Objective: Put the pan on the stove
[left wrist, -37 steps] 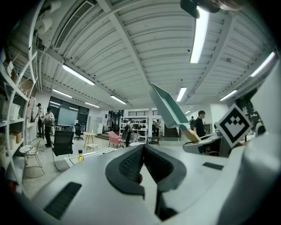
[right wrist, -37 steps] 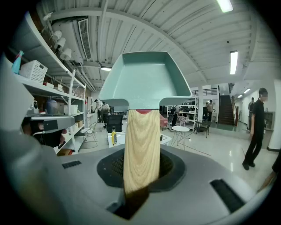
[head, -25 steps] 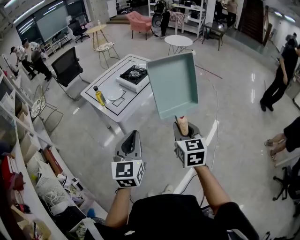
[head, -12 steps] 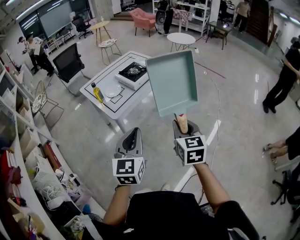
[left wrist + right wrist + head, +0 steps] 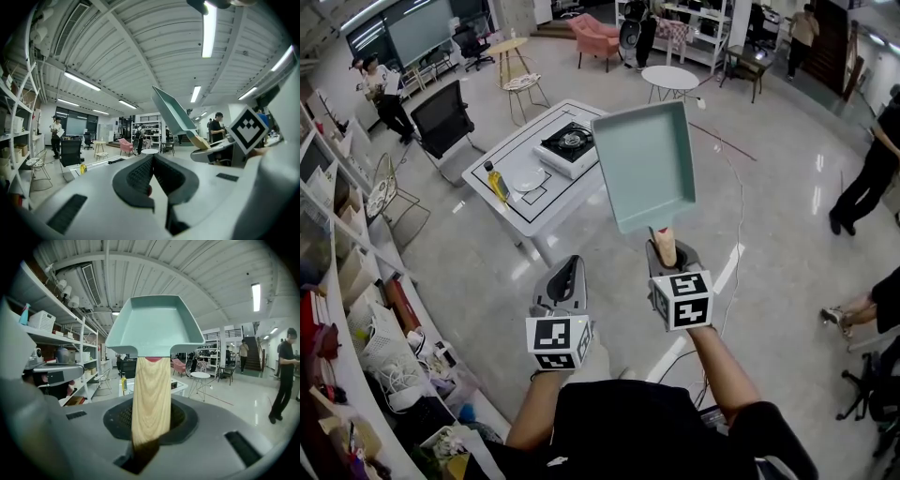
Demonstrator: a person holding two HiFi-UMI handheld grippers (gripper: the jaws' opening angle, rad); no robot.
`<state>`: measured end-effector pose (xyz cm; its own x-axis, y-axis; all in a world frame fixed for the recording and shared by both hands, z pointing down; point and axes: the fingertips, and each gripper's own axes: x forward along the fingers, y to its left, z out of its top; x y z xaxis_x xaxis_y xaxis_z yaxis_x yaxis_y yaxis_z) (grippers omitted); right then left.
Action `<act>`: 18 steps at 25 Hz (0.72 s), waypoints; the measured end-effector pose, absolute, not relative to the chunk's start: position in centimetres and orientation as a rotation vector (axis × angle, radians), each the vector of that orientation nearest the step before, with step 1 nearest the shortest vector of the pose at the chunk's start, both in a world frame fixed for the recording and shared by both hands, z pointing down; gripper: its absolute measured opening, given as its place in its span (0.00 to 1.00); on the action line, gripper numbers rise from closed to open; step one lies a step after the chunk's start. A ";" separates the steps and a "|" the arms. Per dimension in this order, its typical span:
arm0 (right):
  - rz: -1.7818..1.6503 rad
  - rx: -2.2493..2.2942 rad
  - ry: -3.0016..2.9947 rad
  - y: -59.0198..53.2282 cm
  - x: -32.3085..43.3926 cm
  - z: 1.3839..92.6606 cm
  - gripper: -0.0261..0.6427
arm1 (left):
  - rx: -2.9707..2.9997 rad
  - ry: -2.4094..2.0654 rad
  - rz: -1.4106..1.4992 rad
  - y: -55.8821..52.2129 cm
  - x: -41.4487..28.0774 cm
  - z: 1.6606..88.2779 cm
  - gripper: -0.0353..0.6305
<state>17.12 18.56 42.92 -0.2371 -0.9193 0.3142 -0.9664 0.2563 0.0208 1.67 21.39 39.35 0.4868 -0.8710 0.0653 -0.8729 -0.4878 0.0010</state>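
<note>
Right claw (image 5: 149, 425) clamped on pan (image 5: 154, 326) by handle (image 5: 151, 394), left claw (image 5: 153, 176) pinched together, empty

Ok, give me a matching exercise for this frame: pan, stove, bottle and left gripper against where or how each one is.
1. pan
2. stove
3. bottle
4. left gripper

A. shut, holding nothing
B. yellow, standing on the table near its edge
C. black-topped, on the table, nothing on it
D. up in the air, wooden handle in the right gripper

Pairs: 1-D, 2-C, 3-B, 4-A
</note>
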 end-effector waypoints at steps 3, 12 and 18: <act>0.264 1.736 -2.274 17.6 16.9 43.1 0.13 | 2.673 -1.581 0.088 20.5 1.6 39.5 0.07; 0.261 1.728 -2.270 12.9 16.5 43.4 0.13 | 2.662 -1.587 0.073 15.4 1.3 39.9 0.07; 0.267 1.730 -2.272 8.2 16.2 43.8 0.13 | 2.662 -1.585 0.094 10.5 1.1 40.4 0.07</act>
<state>16.21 8.16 43.79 -0.2486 -0.9128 0.3240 -0.9630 0.2687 0.0182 1.11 10.46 40.42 0.4756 -0.8766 0.0737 -0.8791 -0.4765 0.0051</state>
